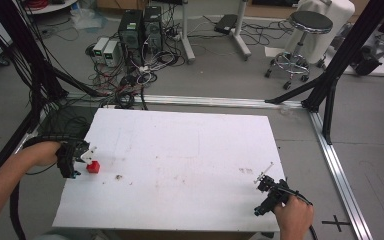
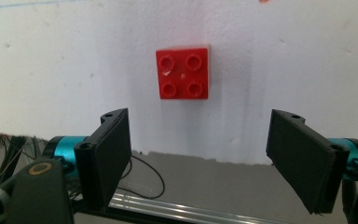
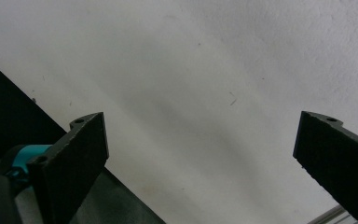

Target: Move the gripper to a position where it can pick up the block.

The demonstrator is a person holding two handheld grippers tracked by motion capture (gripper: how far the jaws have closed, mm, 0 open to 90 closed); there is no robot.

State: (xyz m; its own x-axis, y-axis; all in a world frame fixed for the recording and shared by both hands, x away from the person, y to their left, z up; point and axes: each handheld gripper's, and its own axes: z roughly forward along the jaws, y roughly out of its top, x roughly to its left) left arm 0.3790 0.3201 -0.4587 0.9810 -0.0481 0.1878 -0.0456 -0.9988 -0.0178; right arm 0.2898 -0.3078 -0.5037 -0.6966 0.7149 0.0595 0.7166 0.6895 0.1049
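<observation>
While my left hand-held gripper (image 1: 82,156) hangs at the left edge of the bench (image 1: 190,150), its jaws stand wide apart with nothing between them. Just beyond them, in the left gripper view, I see a red brick (image 2: 183,73) lying flat on the white surface, four studs up, centred between the two pads but still ahead of them and untouched. From the high view that same red brick (image 1: 93,167) sits close to the left edge, just beside the gripper's tips, with a couple of small dark specks a little to its right.

I judge the brick to be hard moulded plastic: light, stiff, not fragile, with smooth sides that could slip under a skewed pinch. I would take it across two opposite flat side walls, pads square to them and low on the body, rather than on the studs.

Across the bare middle of the bench, near the right near corner, my right hand-held gripper (image 1: 266,186) rests low. Its jaws are also spread wide and empty, looking onto plain white surface.
</observation>
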